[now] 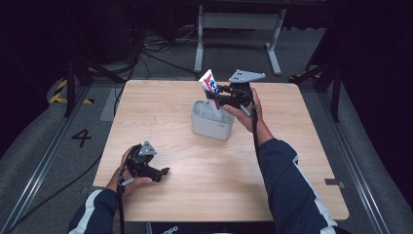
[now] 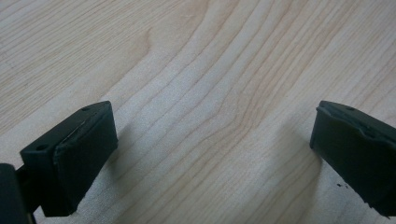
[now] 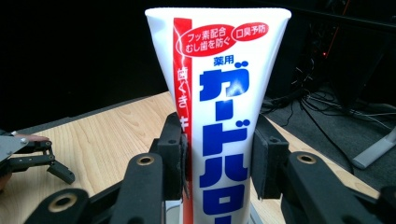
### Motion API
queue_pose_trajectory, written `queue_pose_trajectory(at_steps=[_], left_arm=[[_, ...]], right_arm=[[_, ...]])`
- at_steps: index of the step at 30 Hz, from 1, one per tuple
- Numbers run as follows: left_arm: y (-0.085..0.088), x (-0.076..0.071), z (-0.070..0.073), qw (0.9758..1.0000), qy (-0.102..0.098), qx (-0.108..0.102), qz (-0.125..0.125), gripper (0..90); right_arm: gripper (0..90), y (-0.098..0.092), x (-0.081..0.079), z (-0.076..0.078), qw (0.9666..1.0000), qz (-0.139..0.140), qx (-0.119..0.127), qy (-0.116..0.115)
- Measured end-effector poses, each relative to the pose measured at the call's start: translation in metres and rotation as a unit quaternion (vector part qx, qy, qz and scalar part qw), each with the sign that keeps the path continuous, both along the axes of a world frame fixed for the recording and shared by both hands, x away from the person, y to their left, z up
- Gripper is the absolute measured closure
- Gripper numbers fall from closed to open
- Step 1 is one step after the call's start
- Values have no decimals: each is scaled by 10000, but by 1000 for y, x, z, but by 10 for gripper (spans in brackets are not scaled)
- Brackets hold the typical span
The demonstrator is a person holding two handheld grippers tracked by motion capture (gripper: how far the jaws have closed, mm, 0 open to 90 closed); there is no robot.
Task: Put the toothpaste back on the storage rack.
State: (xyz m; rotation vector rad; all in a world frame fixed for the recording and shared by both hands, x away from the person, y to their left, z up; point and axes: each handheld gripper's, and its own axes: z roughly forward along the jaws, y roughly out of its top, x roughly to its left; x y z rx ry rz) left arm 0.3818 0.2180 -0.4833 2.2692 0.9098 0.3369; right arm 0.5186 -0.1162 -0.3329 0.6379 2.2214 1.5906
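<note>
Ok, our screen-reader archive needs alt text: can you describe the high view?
The right gripper holds a white toothpaste tube tilted over a grey bin near the middle of a wooden table. The left gripper rests open on the table near the front edge, holding nothing.

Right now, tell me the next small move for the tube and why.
Probably lower it a little further, then let go: the right gripper is shut on the toothpaste tube, whose lower end already sits inside the grey bin while its top leans out above the rim.
</note>
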Motion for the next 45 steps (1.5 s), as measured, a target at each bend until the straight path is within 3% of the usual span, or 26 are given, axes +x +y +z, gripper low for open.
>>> queue_pose_trajectory(at_steps=[9, 26, 45], left_arm=[[0, 0, 0, 10000, -2, 8, -2, 12], [0, 0, 0, 10000, -6, -13, 11, 12], [0, 0, 0, 10000, -6, 0, 3, 12]], right_arm=[[626, 5, 5, -8, 10000, 39, 7, 80], [621, 10, 10, -25, 9995, 56, -200, 257], [610, 3, 2, -37, 9967, 122, -712, 374]])
